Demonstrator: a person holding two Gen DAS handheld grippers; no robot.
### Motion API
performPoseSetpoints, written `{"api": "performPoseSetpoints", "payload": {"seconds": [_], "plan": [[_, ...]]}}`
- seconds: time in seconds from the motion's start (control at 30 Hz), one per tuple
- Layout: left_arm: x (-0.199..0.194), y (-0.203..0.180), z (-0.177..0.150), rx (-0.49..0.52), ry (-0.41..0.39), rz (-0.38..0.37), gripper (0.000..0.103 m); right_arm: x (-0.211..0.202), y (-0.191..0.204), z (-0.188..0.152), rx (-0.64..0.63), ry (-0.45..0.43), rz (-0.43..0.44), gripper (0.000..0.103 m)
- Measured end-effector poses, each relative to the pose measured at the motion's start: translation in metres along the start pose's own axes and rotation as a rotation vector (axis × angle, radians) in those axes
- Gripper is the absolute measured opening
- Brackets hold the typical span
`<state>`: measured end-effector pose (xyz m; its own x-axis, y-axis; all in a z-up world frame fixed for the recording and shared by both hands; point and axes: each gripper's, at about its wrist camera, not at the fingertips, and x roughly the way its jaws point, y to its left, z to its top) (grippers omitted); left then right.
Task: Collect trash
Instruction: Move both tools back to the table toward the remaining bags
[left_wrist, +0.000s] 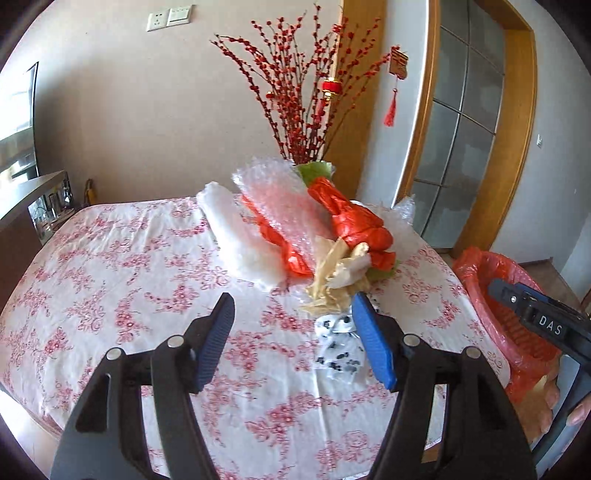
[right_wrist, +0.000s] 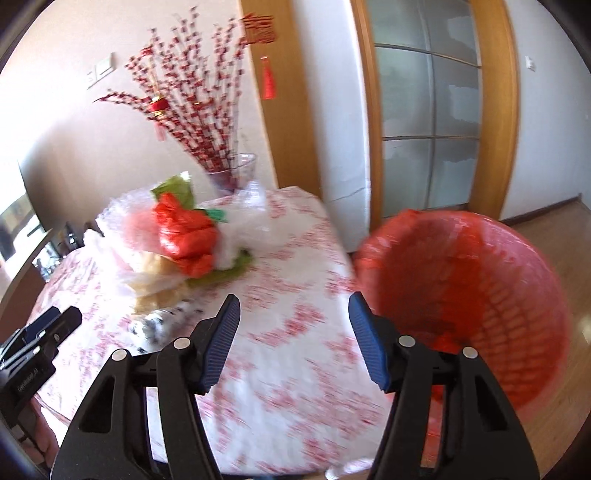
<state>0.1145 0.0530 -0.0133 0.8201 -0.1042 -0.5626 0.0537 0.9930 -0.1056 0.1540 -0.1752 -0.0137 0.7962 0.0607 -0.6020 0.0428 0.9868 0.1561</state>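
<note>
On the tabletop (left_wrist: 110, 266), which is wearing a white cloth with a red flower print, I am looking at a loose pile of trash lying toward the far side. In that pile I am seeing a sheet of bubble wrap (left_wrist: 273, 199), a white plastic bag (left_wrist: 236, 240) at its left, crumpled red plastic bags (left_wrist: 354, 221), a beige wad of wrapping (left_wrist: 340, 277) and, nearest to me, a white scrap with black spots (left_wrist: 336, 343). Behind the pile a glass vase (right_wrist: 236, 173) is standing with red berry branches (left_wrist: 291, 88) rising out of it. I am holding the left tool (left_wrist: 291, 306) over the near part of the cloth with its blue pads spread apart and nothing between them; its right pad is sitting just beside the beige wad and the spotted scrap in the view, though I cannot tell whether it is touching them. I am holding the right tool (right_wrist: 293, 306) open as well, gripping nothing, with its left pad over the cloth and its right pad in front of the bin. The trash bin (right_wrist: 480, 295), a slatted basket lined with a red bag, is standing on the wooden floor (right_wrist: 554, 240) just beside the tabletop's right edge, well apart from the pile. The right wrist view is blurring, so finer detail there is escaping me. Each tool is showing at the edge of the other's view.
</note>
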Motion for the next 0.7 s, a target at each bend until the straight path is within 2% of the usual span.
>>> {"api": "performPoseSetpoints", "payload": {"seconds": [0.13, 0.27, 0.37, 0.47, 0.7], "plan": [[-0.002, 0.02, 0.002, -0.038, 0.0, 0.021, 0.067, 0.027, 0.039, 0.02, -0.034, 0.014, 0.08, 0.061], [0.0, 0.038, 0.0, -0.07, 0.008, 0.039, 0.067, 0.061, 0.071, 0.039, -0.069, 0.041, 0.119, 0.061], [0.003, 0.05, 0.0, -0.09, 0.013, 0.05, 0.067, 0.085, 0.088, 0.048, -0.106, 0.062, 0.113, 0.062], [0.006, 0.062, -0.002, -0.11, 0.02, 0.063, 0.067, 0.102, 0.099, 0.054, -0.128, 0.073, 0.094, 0.067], [0.016, 0.079, -0.006, -0.149, 0.044, 0.067, 0.067, 0.128, 0.113, 0.054, -0.183, 0.108, 0.058, 0.067]]}}
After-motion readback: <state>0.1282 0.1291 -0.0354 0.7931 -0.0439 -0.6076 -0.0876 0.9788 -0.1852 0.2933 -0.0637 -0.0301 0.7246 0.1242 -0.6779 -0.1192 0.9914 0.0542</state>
